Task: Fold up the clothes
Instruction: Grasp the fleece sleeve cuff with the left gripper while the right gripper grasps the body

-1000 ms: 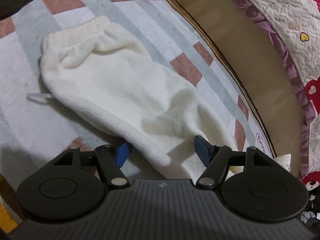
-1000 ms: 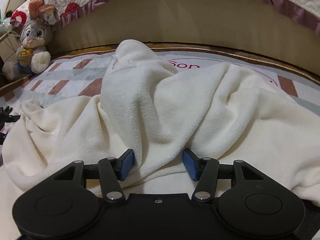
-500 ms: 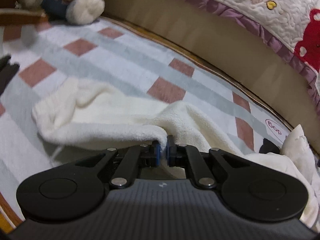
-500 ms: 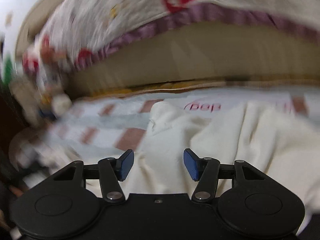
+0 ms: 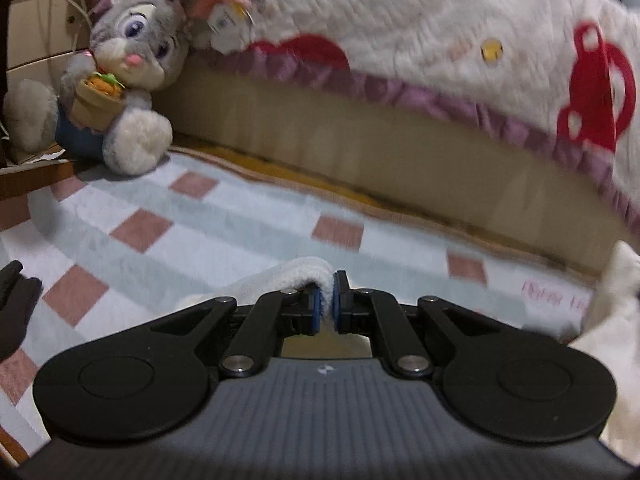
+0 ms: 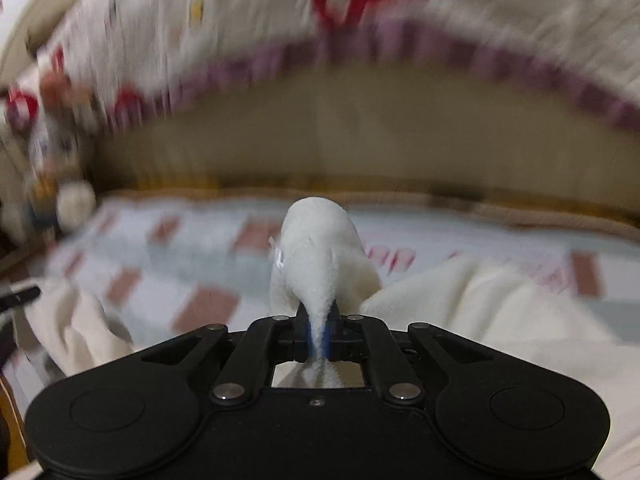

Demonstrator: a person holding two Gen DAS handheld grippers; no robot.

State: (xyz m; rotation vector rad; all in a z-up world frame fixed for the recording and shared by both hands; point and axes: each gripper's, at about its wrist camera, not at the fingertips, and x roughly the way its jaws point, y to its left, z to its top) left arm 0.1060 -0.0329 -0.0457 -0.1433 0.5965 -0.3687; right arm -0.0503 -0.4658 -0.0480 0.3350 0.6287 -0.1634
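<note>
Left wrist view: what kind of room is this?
Likely a bedroom: a quilted bedspread hangs over a bed frame, a plush bunny sits against it, and the cream garment lies on a checked mat.

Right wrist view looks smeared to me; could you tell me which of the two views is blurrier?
Right wrist view: heavy motion blur on the quilt and mat; the right gripper and pinched cream garment stay sharp. Left wrist view: mild blur; the plush rabbit is crisp.

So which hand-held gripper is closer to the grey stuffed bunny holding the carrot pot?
Left. The left hand-held gripper sees the grey stuffed bunny large, ahead to its left; from the right hand-held gripper it is small, blurred, far left.
</note>
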